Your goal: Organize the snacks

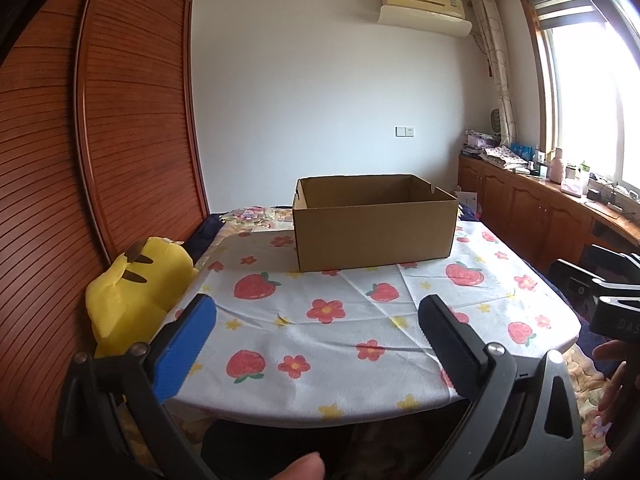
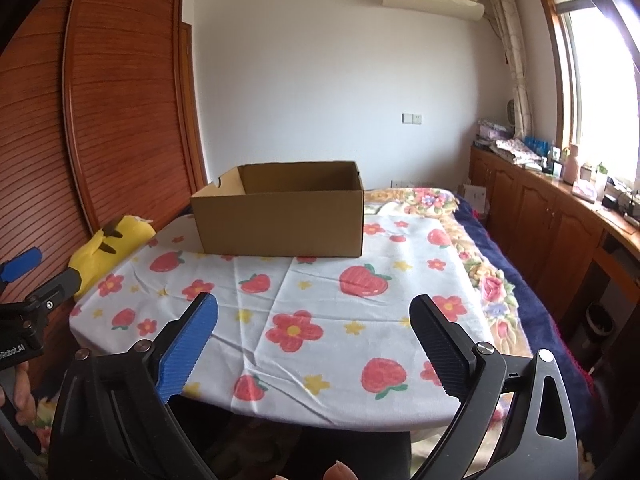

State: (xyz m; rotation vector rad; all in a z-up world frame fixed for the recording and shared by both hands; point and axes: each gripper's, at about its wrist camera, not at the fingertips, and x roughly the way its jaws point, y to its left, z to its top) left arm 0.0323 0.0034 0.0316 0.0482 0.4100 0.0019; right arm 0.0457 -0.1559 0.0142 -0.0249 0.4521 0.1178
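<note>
An open cardboard box (image 1: 374,226) stands upright on the far part of the counter (image 1: 320,320), which is draped in a white cloth printed with strawberries and red flowers. The box's mouth faces up, and its long axis runs left to right across the counter; in the right wrist view the same box (image 2: 280,216) sits left of centre, one short end turned slightly toward the camera. What lies inside it is hidden by the near wall.

The left tongs (image 1: 316,344) hang over the near edge of the counter with their blue and black fingers spread wide apart, nothing between them. The right tongs (image 2: 314,340) do likewise, also spread and holding nothing, well short of the box.

A yellow plush toy (image 1: 132,296) leans at the counter's left edge against a slatted wooden wardrobe (image 1: 100,140). Along the right wall, under a bright window (image 1: 592,100), runs a low wooden cabinet (image 1: 532,212) crowded with small items.
</note>
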